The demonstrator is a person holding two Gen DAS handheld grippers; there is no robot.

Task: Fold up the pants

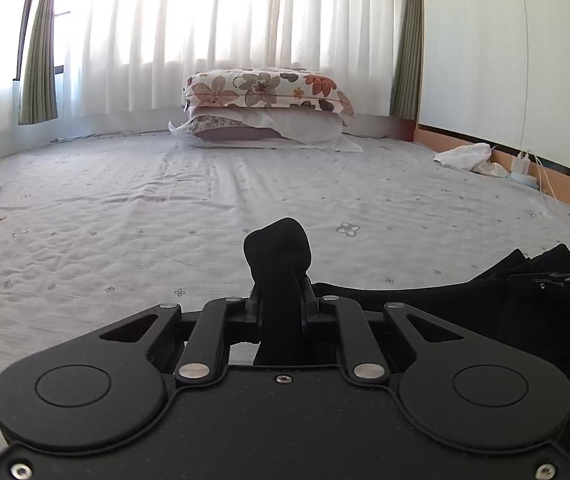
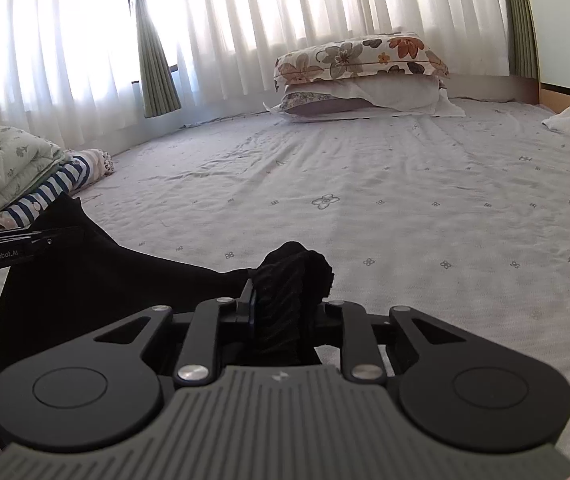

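Note:
The black pants (image 1: 425, 300) hang stretched between my two grippers above the bed. My left gripper (image 1: 279, 296) is shut on a bunched fold of the black fabric, which pokes up past its fingertips. In the right wrist view my right gripper (image 2: 285, 300) is shut on another bunched fold of the pants (image 2: 85, 280). The fabric sags in a dark band from each gripper toward the other. The right gripper shows at the right edge of the left wrist view, the left gripper at the left edge of the right wrist view, with a hand below it.
A light grey patterned bedsheet (image 1: 205, 208) covers the bed. Stacked pillows (image 1: 265, 112) lie at the far end under white curtains. A white cloth (image 1: 469, 158) and a charger lie by the right wall. Folded bedding (image 2: 9, 176) is piled at the left.

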